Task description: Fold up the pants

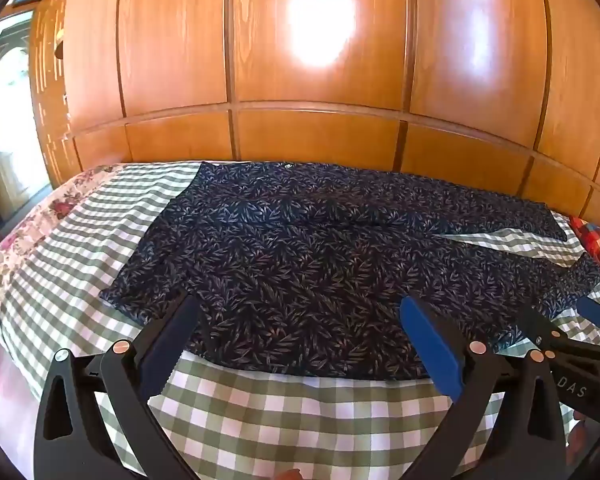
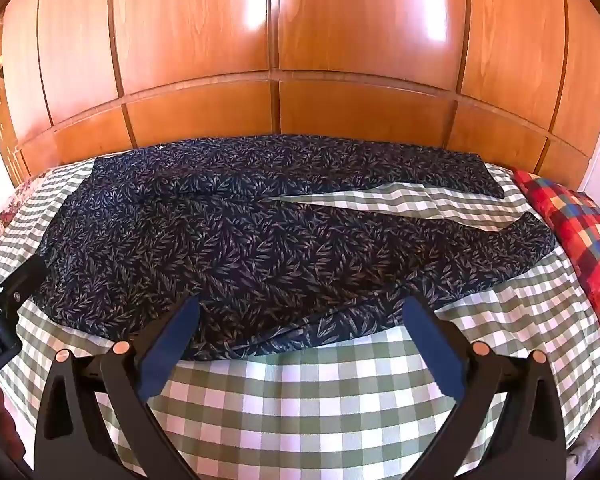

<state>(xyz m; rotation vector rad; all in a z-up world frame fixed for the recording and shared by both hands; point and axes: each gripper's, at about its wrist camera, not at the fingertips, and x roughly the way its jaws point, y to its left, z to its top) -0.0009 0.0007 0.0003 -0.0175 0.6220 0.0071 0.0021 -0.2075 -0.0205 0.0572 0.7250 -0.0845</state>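
Dark navy pants with a leaf print [image 1: 300,256] lie spread flat on a green-and-white checked bedspread [image 1: 284,420], waist to the left, two legs running right and parted by a wedge of bedspread. They show the same way in the right wrist view [image 2: 260,248]. My left gripper [image 1: 300,320] is open, hovering over the near edge of the pants by the waist and seat. My right gripper [image 2: 300,320] is open, over the near edge of the near leg. The right gripper also shows at the left wrist view's right edge [image 1: 560,320]; the left gripper shows at the right wrist view's left edge [image 2: 12,280].
A glossy wooden wardrobe [image 1: 320,80] stands right behind the bed. A red plaid pillow [image 2: 572,232] lies at the right end by the leg hems. A floral cover [image 1: 32,224] edges the bed's left side. A bright doorway [image 1: 8,120] is at far left.
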